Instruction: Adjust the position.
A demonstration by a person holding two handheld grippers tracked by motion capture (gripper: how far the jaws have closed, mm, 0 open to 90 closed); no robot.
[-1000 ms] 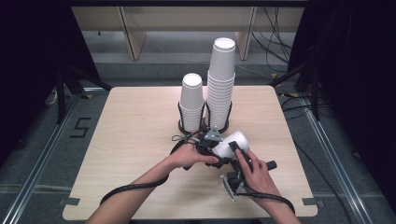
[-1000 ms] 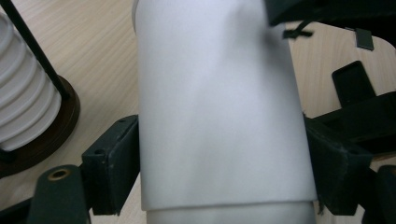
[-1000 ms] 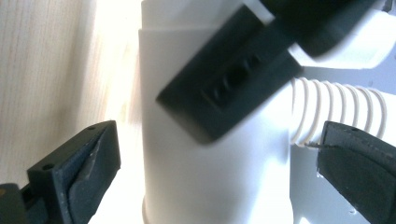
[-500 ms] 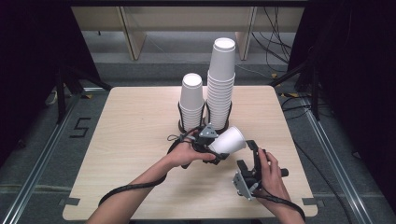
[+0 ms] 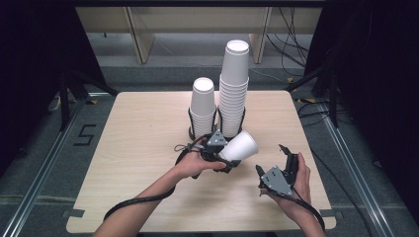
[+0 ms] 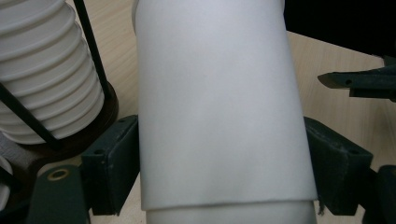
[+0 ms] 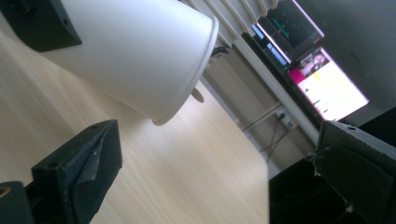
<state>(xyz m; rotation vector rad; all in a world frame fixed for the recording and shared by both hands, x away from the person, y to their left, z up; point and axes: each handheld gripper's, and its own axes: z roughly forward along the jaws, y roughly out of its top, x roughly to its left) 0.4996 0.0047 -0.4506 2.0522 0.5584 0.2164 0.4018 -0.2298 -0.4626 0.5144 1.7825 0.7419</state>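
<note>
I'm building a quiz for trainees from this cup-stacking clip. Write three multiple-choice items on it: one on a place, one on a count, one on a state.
1. Where is the taller cup stack?
A. right of the shorter stack
B. at the table's near edge
C. on the floor

2. How many cup stacks stand in the black wire holder?
A. one
B. two
C. four

3. How is the white paper cup held?
A. lying loose on the table
B. clamped between the left hand-held gripper's jaws
C. clamped in the right hand-held gripper

Key: 1 A, the high view shows them side by side. 2 B, a short stack and a tall one. 3 B, the left hand-held gripper presses both sides; the right hand-held gripper is open and apart.
</note>
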